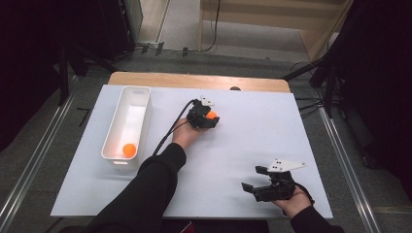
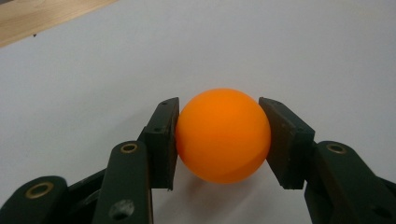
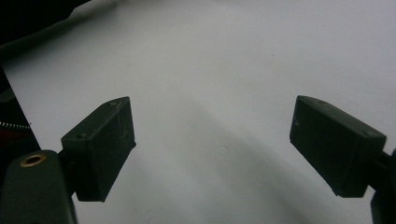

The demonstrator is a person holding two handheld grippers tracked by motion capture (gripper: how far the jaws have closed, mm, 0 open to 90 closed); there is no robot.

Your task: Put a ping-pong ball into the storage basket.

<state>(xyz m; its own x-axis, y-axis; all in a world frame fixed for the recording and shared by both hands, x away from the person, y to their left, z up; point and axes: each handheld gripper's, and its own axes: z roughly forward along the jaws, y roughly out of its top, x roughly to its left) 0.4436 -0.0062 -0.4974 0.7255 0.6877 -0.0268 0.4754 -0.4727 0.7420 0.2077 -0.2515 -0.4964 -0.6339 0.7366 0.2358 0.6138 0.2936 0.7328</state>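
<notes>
An orange ball (image 2: pixel 223 134) sits between the two pads of my left gripper (image 2: pixel 219 140), which is shut on it just above the white table top. From above, the same ball (image 1: pixel 211 115) shows in my left gripper (image 1: pixel 209 118) near the table's middle. A second orange ball (image 1: pixel 128 149) lies in the near end of a long white bin (image 1: pixel 120 124) at the left. My right gripper (image 1: pixel 252 180) rests near the front right edge, its jaws wide apart and bare; in its own view my right gripper (image 3: pixel 212 144) has nothing between the pads.
The white sheet (image 1: pixel 243 145) covers a wooden table whose far edge (image 1: pixel 194 80) shows as a bare strip. A black cable (image 1: pixel 167 131) trails from the left gripper over the sleeve. Dark stands flank the table on both sides.
</notes>
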